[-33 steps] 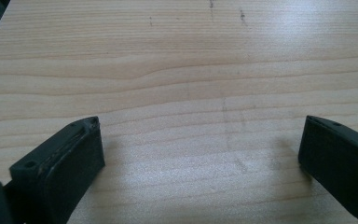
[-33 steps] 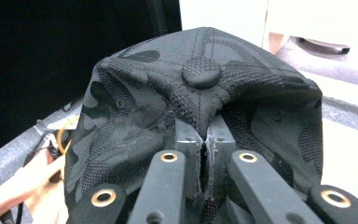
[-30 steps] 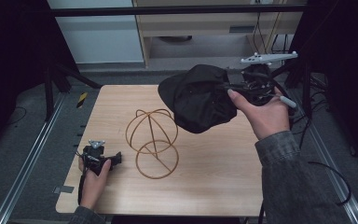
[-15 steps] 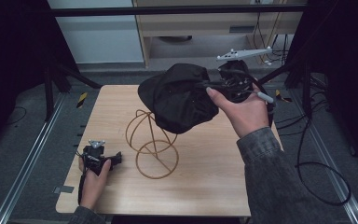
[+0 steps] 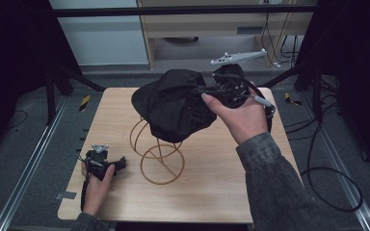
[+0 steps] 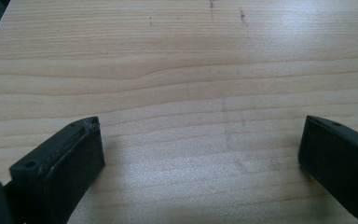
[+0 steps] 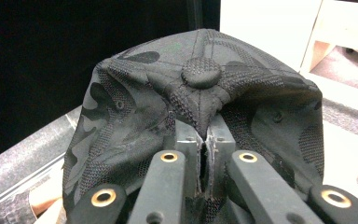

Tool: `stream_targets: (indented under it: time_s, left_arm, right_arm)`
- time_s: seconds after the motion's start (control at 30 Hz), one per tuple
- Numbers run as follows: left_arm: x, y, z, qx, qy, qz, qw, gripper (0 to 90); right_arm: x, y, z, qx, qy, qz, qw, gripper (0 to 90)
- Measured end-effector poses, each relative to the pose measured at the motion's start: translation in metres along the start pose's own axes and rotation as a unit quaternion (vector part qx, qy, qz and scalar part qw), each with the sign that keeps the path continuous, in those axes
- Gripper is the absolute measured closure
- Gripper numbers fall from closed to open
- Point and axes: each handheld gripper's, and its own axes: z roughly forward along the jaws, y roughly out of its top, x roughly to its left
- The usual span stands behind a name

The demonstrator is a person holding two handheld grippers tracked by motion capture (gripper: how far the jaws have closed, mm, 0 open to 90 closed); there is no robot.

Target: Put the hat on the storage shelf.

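Cap pinched between right claw

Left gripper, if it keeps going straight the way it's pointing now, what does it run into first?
Probably nothing soon. The left gripper, jaws open, points low along the bare wooden table, with no object ahead in its own view. From above, the wire stand sits off to its side, though depth is hard to judge.

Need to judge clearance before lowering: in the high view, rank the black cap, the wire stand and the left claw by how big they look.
1. Black cap, held up nearer the camera, so its lead is partly nearness.
2. Wire stand, close behind; the cap hides its top.
3. Left claw, clearly smallest.
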Motion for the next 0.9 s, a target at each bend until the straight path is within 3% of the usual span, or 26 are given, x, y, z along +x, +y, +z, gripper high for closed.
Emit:
stream_targets:
  time_s: [0.37,0.9]
  left_arm:
    - [0.0,0.0,0.0,-0.001,0.0,0.0,1.0,0.0]
    - [0.0,0.0,0.0,0.0,0.0,0.0,1.0,0.0]
  right_arm:
    - [0.01,-0.007,0.02,0.016,0.019,-0.003,0.9997,86.7]
    - [0.007,-0.018,0.034,0.026,0.035,0.012,0.999,86.6]
